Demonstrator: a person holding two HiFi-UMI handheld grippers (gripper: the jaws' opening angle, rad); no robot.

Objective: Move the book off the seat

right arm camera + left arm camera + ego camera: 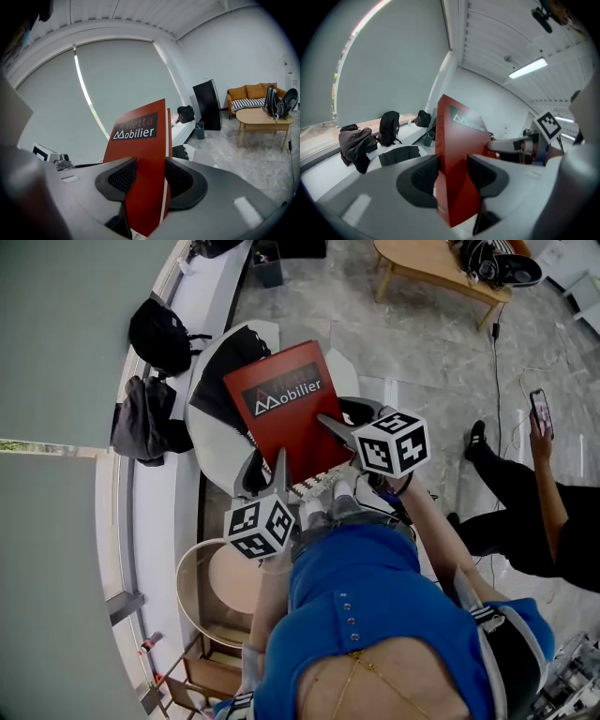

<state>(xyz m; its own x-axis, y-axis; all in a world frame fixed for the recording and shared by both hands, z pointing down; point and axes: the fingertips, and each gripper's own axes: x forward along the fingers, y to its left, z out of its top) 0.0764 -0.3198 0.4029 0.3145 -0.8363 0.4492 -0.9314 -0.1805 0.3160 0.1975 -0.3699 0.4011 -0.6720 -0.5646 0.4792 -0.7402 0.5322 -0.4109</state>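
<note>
A red hardcover book [281, 399] with a black "Mobilier" label is held up over a white round seat [211, 451], on which a black cloth [225, 362] lies. My left gripper [272, 470] is shut on the book's near left corner. My right gripper [342, 423] is shut on its right edge. In the left gripper view the book [457, 154] stands edge-on between the pads of that gripper [452, 176]. The right gripper view shows the cover [140, 140] clamped between the dark pads of that gripper [146, 176]. From the head view the book's underside and much of the seat are hidden.
Two dark bags [159, 334] [141, 418] rest on the white window ledge at left. A round wooden side table [220, 587] stands near my left hip. A person with a phone [539, 493] stands at right. A wooden coffee table [431, 263] is at the far side.
</note>
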